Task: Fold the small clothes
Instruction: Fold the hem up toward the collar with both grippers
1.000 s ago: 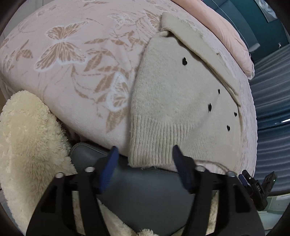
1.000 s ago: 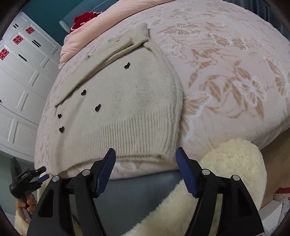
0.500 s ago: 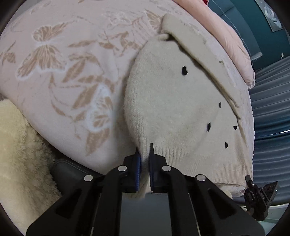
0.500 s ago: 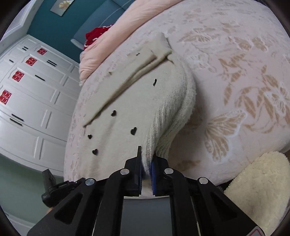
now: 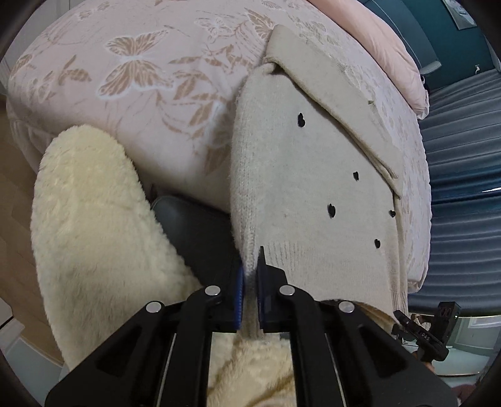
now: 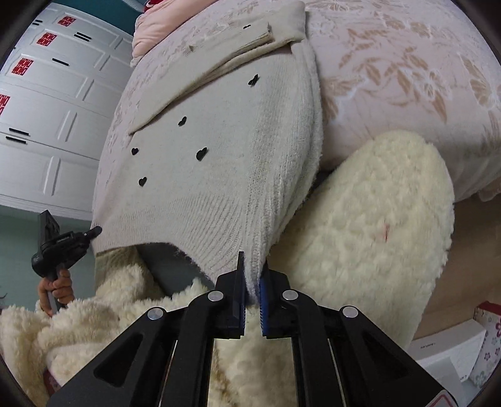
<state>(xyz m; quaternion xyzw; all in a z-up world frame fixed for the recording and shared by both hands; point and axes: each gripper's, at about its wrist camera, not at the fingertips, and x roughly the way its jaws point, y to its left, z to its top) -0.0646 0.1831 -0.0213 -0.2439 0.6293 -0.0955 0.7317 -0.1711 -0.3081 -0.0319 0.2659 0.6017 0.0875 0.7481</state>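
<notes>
Both tongs, left and right, pinch the ribbed hem corners of the cream sweater on the bedspread.

You have one cream sweater on one butterfly-print bed cover, with five black hearts on its front panel and a sixth on the folded sleeve. Two grippers are in play, the left gripper and the right gripper, each pinching a hem corner.

A bed with a pink butterfly-print cover carries a cream sweater dotted with small black hearts, spread toward 3 o'clock in the left view. A plain pink quilt lies at 1 o'clock.
</notes>
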